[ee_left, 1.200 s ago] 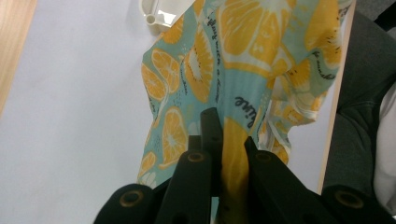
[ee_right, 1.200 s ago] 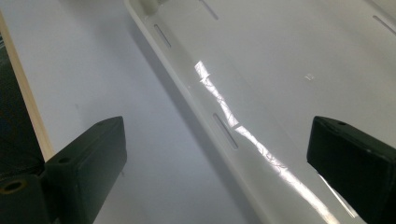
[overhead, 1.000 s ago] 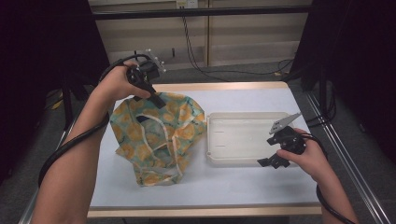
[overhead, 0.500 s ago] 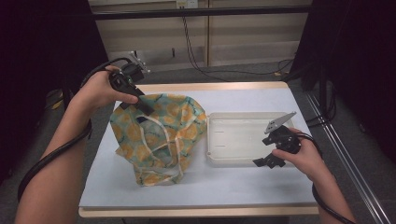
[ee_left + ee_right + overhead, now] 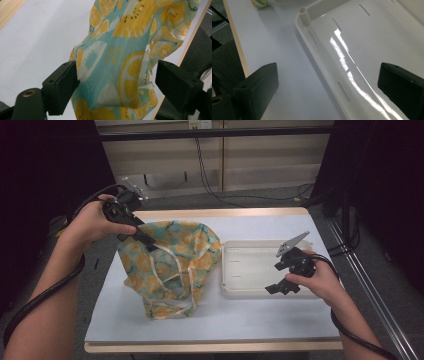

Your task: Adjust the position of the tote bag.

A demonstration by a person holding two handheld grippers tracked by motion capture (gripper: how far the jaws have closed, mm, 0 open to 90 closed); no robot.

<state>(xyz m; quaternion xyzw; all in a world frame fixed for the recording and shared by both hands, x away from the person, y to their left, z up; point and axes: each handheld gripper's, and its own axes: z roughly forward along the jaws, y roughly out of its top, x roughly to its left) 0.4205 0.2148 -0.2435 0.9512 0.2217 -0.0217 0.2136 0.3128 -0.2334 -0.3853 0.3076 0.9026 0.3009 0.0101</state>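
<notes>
Table edge (image 5: pixel 192 37) behind fruit-print cloth (image 5: pixel 125 62)

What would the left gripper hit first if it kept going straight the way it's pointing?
Most likely the fruit-print cloth bag: the left gripper has just opened its jaws and the fabric hangs between them, directly ahead. The table lies beyond.

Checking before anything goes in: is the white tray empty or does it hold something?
Empty. The white tray shows only its bare, glossy floor and slots in the high view and the right gripper view; the fruit-print cloth lies beside it on the table.
</notes>
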